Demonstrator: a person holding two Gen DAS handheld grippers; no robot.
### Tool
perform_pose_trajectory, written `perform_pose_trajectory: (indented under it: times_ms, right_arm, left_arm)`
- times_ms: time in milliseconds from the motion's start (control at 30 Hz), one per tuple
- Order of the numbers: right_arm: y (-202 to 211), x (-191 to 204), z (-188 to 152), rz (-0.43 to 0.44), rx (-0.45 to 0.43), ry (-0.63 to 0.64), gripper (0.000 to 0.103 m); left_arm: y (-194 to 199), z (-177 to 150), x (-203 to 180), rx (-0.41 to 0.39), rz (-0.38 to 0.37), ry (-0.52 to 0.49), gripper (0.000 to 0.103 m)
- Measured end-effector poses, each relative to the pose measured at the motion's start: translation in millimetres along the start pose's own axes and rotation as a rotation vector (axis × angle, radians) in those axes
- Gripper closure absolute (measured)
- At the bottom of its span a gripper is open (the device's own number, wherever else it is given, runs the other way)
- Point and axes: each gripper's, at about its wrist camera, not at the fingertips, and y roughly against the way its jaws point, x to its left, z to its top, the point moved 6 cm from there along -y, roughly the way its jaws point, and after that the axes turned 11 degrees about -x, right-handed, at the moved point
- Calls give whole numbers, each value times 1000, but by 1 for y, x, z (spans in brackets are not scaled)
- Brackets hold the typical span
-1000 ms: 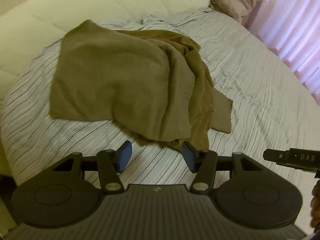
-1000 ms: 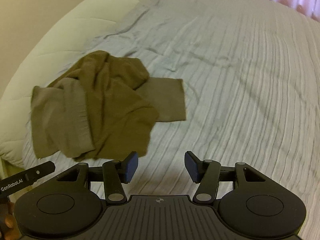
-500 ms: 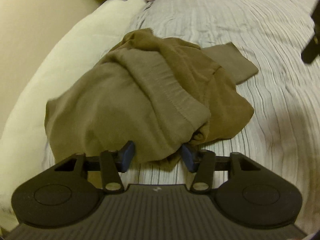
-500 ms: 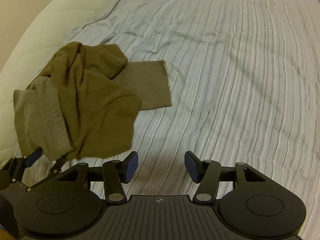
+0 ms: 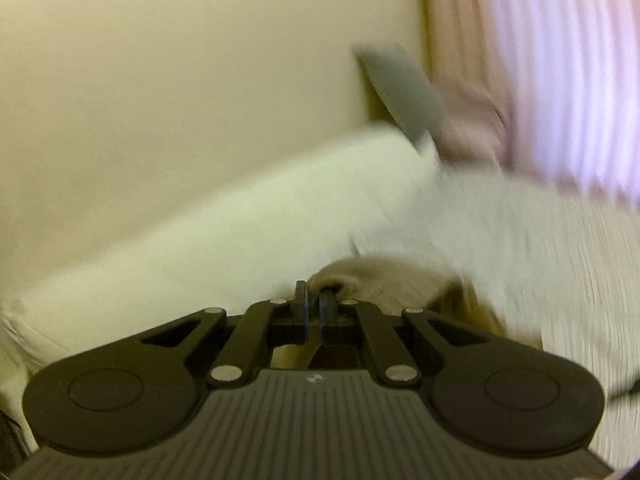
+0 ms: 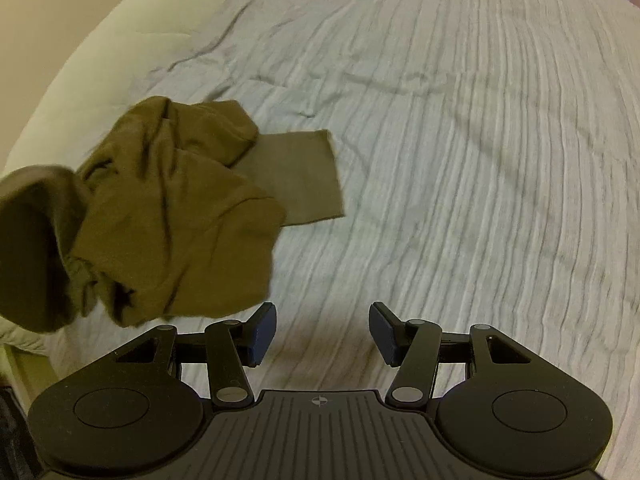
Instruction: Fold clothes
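An olive-brown garment [image 6: 172, 216] lies crumpled on the striped grey bedspread [image 6: 460, 140], with one flat sleeve [image 6: 300, 176] stretched to the right and its left edge lifted into the air. In the left wrist view, which is blurred by motion, my left gripper [image 5: 314, 306] is shut on a fold of that garment [image 5: 376, 284], and the cloth hangs beneath the fingers. My right gripper [image 6: 322, 330] hovers open over bare bedspread, just right of the garment's near edge, with nothing between its fingers.
A cream padded headboard [image 5: 180, 100] and a white pillow [image 5: 240, 240] fill the left wrist view. A grey cushion [image 5: 404, 88] leans at the bed's head, beside pink curtains [image 5: 560, 60]. Bedspread stretches wide to the right of the garment.
My left gripper has closed on the garment's near edge and swung upward, lifting that edge off the bed. The right gripper stayed open and shifted only slightly.
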Motion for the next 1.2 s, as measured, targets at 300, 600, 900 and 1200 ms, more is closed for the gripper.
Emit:
perform_pose_trajectory:
  times_ms: [300, 600, 900, 1200]
  right_arm:
    - [56, 7, 6, 65, -91, 3, 48]
    - [131, -25, 12, 90, -191, -32, 48]
    - [201, -73, -4, 82, -260, -104, 48]
    - [262, -131, -27, 66, -338, -136, 48]
  left_arm:
    - [54, 150, 60, -310, 82, 114, 102]
    - [116, 295, 70, -547, 64, 210, 102]
    - [176, 430, 34, -628, 48, 108, 102]
    - [260, 462, -83, -634, -212, 138, 102]
